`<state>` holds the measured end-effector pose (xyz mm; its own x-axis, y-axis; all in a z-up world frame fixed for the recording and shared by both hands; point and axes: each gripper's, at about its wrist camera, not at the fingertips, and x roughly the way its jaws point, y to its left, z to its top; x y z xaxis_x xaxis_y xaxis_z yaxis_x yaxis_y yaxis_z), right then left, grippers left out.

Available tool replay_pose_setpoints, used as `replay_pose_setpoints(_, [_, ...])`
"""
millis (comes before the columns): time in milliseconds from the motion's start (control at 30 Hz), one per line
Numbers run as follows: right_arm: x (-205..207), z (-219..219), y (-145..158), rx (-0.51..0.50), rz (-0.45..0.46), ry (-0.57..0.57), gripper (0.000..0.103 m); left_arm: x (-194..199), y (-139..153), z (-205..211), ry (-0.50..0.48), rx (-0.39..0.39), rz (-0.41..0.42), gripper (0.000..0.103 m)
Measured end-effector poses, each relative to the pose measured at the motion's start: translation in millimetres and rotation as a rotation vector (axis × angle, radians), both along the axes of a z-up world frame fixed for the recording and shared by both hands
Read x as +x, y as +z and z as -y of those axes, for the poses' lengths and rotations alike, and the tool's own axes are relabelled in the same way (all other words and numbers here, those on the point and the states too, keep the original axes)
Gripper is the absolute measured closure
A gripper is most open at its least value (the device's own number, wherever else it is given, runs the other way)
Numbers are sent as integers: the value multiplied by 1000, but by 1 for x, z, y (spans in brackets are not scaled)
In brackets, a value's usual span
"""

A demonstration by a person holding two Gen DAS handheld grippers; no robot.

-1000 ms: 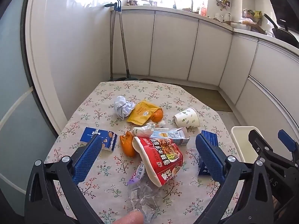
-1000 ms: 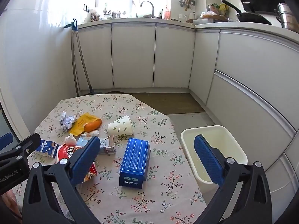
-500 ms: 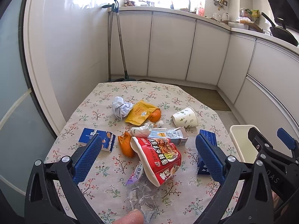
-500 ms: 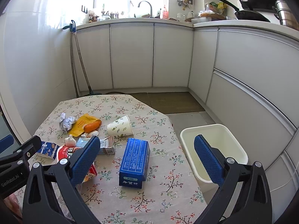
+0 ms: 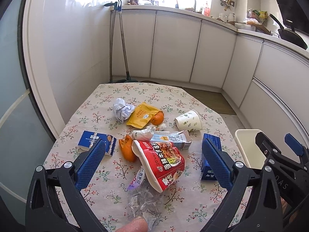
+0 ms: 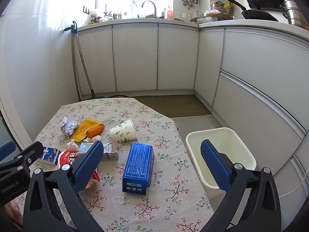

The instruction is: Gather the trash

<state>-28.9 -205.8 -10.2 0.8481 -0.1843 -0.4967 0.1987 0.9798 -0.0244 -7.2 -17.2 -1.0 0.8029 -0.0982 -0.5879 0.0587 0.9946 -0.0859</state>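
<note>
Trash lies on a floral-clothed table (image 5: 108, 96): a red noodle cup (image 5: 162, 162) on its side, a clear plastic wrapper (image 5: 144, 199), orange peel (image 5: 127, 149), a crumpled paper ball (image 5: 122, 110), a yellow packet (image 5: 142, 114), a paper cup (image 5: 189, 119), and a blue box (image 6: 139, 160). A cream bin (image 6: 220, 154) stands on the floor right of the table. My left gripper (image 5: 152, 166) is open above the noodle cup. My right gripper (image 6: 152, 166) is open above the blue box.
A small blue carton (image 5: 94, 140) lies at the table's left edge and a flattened carton (image 5: 171, 139) lies mid-table. White cabinets (image 6: 173, 58) line the back and right walls. A broom and dustpan (image 5: 117, 48) lean in the corner.
Both grippers have drifted slightly back and up; the table items sit a little lower and farther in view. Nothing was grasped.
</note>
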Motion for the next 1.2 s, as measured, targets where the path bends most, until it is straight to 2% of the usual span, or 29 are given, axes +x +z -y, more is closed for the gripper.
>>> replay_pose_setpoints(1200, [0, 2, -4, 12, -13, -2, 5, 0, -7, 3, 1, -1, -29, 7])
